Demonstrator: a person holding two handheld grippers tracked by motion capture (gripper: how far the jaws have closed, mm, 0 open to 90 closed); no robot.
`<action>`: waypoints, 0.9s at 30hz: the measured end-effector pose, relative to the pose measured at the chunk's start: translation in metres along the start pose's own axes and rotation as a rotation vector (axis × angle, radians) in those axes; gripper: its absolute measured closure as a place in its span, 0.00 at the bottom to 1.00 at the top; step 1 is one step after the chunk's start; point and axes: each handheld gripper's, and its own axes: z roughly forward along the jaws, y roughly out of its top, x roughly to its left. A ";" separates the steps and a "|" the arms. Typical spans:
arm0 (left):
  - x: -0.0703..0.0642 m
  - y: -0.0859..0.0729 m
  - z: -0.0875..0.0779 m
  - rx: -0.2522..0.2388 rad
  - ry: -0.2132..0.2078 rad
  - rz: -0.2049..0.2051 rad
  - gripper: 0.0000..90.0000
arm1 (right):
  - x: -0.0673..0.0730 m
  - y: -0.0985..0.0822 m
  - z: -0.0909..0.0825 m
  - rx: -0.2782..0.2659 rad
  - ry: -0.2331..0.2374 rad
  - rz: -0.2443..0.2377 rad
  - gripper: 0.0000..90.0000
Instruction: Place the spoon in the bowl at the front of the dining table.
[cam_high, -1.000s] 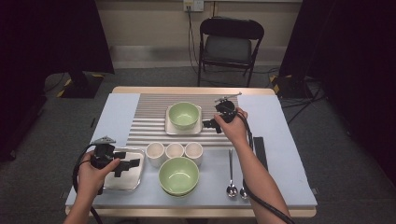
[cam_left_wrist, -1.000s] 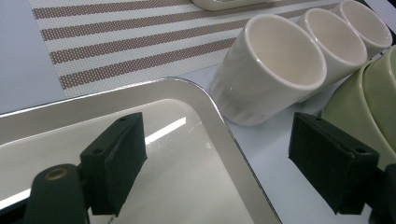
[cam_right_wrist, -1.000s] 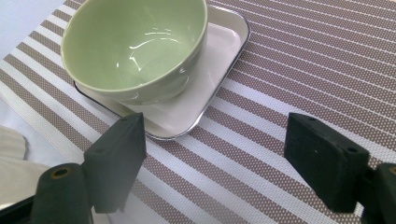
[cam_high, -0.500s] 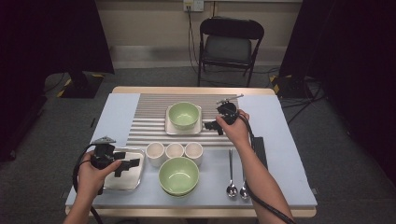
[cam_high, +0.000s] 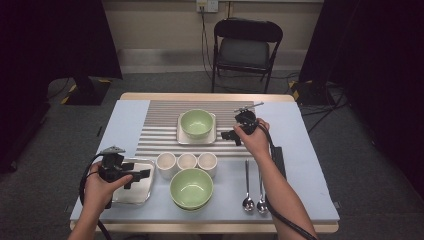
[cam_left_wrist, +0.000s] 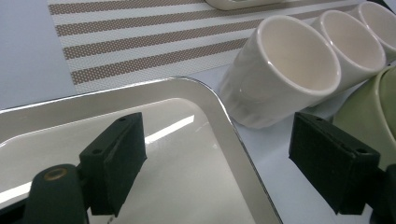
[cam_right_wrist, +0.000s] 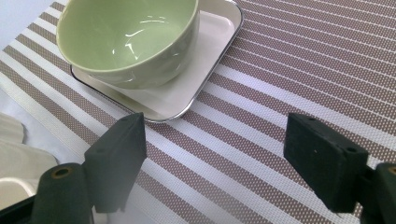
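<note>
Green bowl (cam_right_wrist: 126, 39) cut off by frame; right tool (cam_right_wrist: 215, 154) gapes wide, empty.

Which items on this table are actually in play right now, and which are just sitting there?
In play:
- left tool, open over the empty tray
- right tool, open beside the far tray holding a green bowl

Sitting there:
- three cups
- near green bowl
- two spoons
- striped mat

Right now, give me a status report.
Left tongs open, straddling empty tray's rim. Right tongs open beside bowl on its tray. Nothing in the way.
</note>
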 end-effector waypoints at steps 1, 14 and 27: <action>0.000 0.000 0.000 0.001 0.004 -0.001 0.20 | 0.000 0.000 0.000 0.000 0.000 0.001 0.23; 0.000 0.001 -0.002 -0.010 -0.002 -0.008 0.28 | -0.003 -0.005 -0.003 0.004 -0.005 0.004 0.23; -0.002 0.003 -0.005 -0.011 -0.035 0.010 0.41 | -0.005 -0.008 -0.005 0.003 -0.001 0.005 0.23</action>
